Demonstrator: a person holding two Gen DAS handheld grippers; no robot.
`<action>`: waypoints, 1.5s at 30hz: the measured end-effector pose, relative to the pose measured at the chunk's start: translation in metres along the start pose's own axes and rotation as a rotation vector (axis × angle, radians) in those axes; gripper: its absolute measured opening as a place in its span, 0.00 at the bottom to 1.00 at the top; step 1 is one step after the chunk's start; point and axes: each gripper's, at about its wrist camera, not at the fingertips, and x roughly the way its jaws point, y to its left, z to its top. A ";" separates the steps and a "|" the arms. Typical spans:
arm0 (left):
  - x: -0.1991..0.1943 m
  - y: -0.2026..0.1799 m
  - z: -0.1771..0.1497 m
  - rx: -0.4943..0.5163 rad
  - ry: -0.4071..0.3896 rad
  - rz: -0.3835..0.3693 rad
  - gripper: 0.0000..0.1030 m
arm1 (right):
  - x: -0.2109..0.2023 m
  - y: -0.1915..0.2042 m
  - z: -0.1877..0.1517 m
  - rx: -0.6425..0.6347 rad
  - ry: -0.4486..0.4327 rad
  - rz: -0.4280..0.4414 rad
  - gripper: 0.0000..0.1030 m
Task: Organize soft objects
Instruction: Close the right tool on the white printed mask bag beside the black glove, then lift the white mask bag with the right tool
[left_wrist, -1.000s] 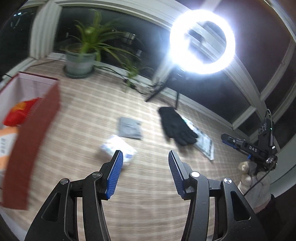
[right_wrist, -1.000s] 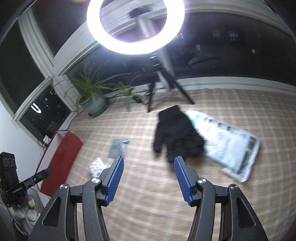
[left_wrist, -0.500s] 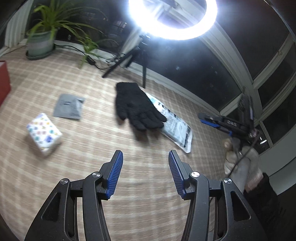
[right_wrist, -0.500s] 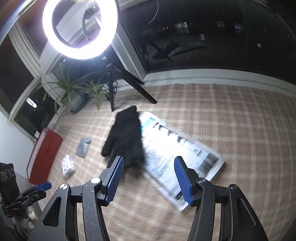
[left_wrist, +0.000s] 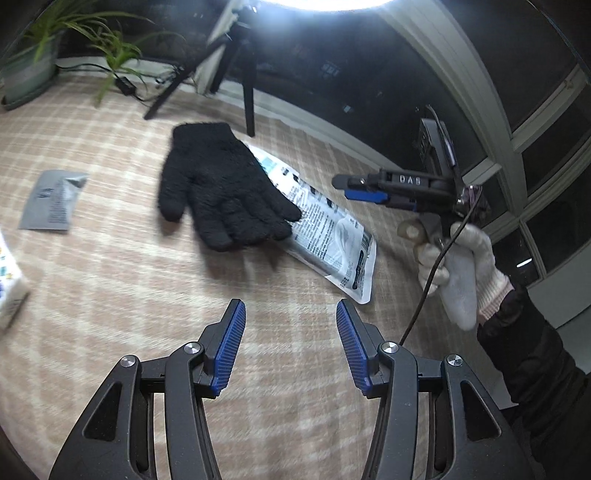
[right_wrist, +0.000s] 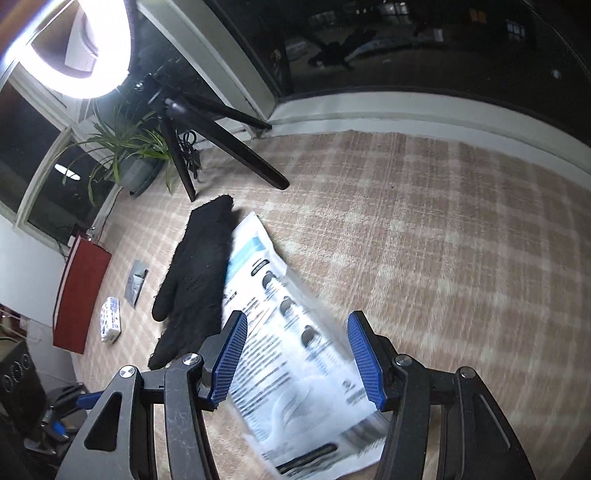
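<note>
A black knitted glove (left_wrist: 221, 188) is seen lying flat on the plaid rug (left_wrist: 110, 280), its fingers pointing toward the near right and overlapping the left edge of a white printed plastic packet (left_wrist: 332, 236). The packet is laid slantwise on the rug, running from beneath the glove toward the near right. To the left of the glove, well apart from it, a small grey pouch (left_wrist: 51, 201) is laid flat, and at the left edge of the left wrist view part of a white patterned pack (left_wrist: 9, 291) is visible.

The left tongs (left_wrist: 290, 345) are held wide open above bare rug, nearer than the glove and packet, with nothing between the blue pads. The right tongs (right_wrist: 296, 354) are likewise spread wide and empty; in the right wrist view they are poised over the near part of the packet (right_wrist: 295, 354), which is blurred, and whether the pads touch it cannot be told. In the left wrist view the right tongs (left_wrist: 354, 186) are seen at the right, gripped by a hand in a pale work glove (left_wrist: 458, 266).

A red box (right_wrist: 79, 295) stands at the far left edge of the rug. At the far side a ring light (right_wrist: 92, 48) on a black tripod (right_wrist: 207, 147) and a potted plant (right_wrist: 129, 155) are placed beside dark windows.
</note>
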 end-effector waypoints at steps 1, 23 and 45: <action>0.006 -0.001 0.001 0.000 0.008 -0.003 0.49 | 0.003 -0.002 0.002 0.000 0.008 0.011 0.51; 0.089 -0.001 0.028 -0.064 0.079 -0.027 0.46 | 0.019 -0.010 -0.043 0.063 0.143 0.265 0.51; 0.107 0.008 0.042 -0.058 0.097 -0.035 0.41 | 0.017 0.006 -0.070 0.052 0.127 0.090 0.25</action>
